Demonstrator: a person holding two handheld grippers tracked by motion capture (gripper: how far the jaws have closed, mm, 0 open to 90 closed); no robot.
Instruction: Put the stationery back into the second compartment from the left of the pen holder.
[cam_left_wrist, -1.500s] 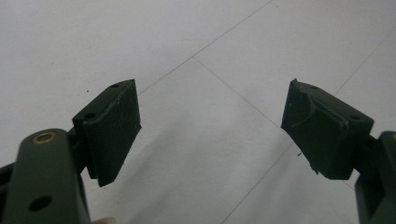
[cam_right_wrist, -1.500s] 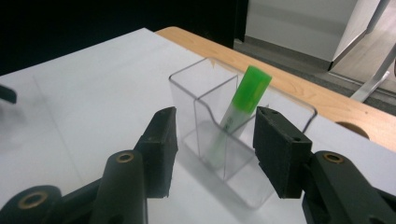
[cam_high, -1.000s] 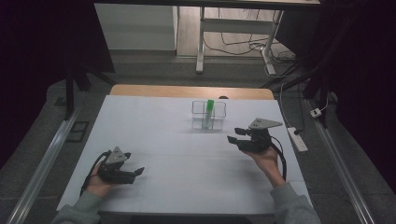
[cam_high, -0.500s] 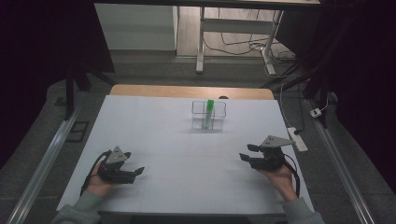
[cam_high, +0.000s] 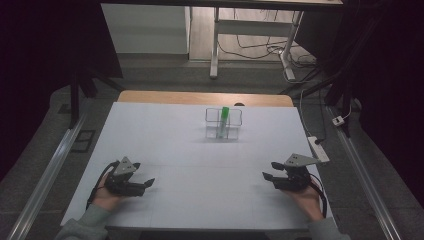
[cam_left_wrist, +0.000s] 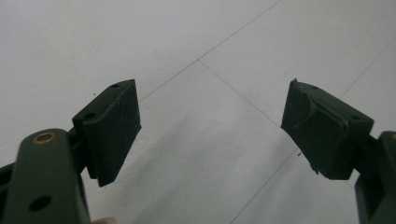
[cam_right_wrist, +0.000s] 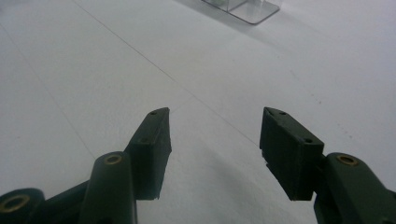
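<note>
Right gripper (cam_high: 269, 176) has dropped toward the table (cam_high: 165, 130).

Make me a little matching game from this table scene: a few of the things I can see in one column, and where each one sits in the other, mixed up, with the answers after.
Things
1. left gripper
2. right gripper
3. clear rack
4. green tube
5. power strip

Places
A. standing inside the clear rack
B. near the table's right edge, beyond the right gripper
C. near corner of the table on the person's left, jaws open
D. far middle of the white table
E. near corner of the table on the person's right, jaws open

Pairs: 1-C, 2-E, 3-D, 4-A, 5-B
</note>
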